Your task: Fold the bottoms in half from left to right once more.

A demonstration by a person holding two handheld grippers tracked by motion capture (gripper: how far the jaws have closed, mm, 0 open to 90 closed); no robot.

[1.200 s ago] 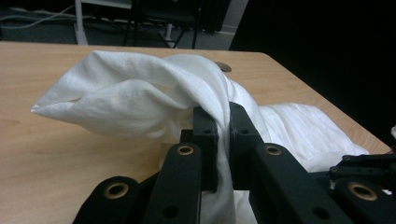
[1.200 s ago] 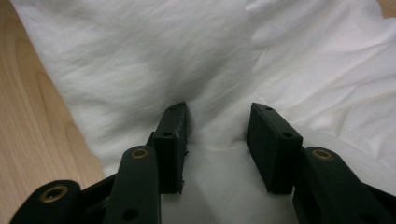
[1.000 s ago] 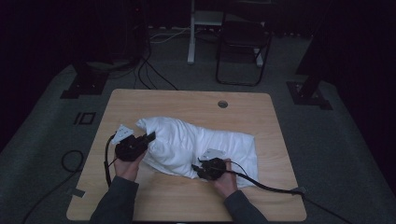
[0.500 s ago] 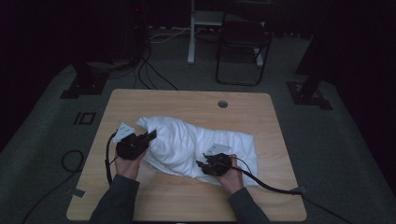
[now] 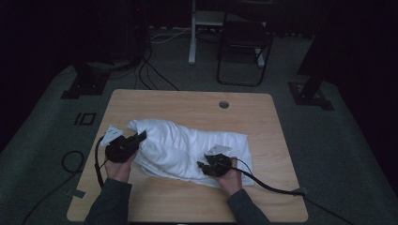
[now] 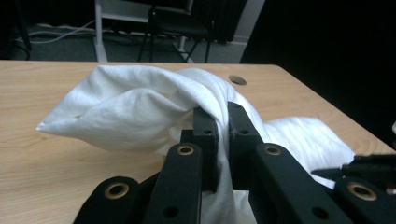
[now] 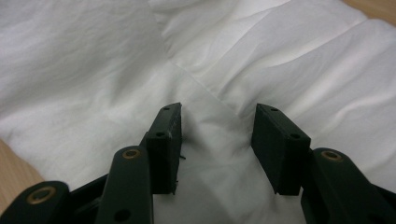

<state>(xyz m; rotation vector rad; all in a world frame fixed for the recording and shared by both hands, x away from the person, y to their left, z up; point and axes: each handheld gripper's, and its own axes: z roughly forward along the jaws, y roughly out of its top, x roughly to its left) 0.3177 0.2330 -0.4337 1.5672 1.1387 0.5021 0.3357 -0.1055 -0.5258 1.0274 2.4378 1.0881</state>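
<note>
A crumpled white cloth (image 5: 183, 147) lies across the middle of the wooden table (image 5: 187, 105). My left gripper (image 5: 140, 137) is at the cloth's left end, and in the left gripper view it (image 6: 222, 122) is shut on a fold of the white cloth (image 6: 140, 107), lifting it slightly. My right gripper (image 5: 202, 165) rests on the cloth's front right part. The right gripper view has its jaws (image 7: 215, 128) open, pressed down over a raised ridge of the cloth (image 7: 93, 70), with fabric between them.
A round cable hole (image 5: 224, 104) sits near the table's far edge. Cables trail from both grippers off the table's front right (image 5: 277, 188) and left. A black chair (image 5: 244, 42) and stand bases stand on the floor beyond the table.
My right gripper slid a little to the right along the cloth's front edge. The left gripper stays clamped on the cloth's left end, barely shifted.
</note>
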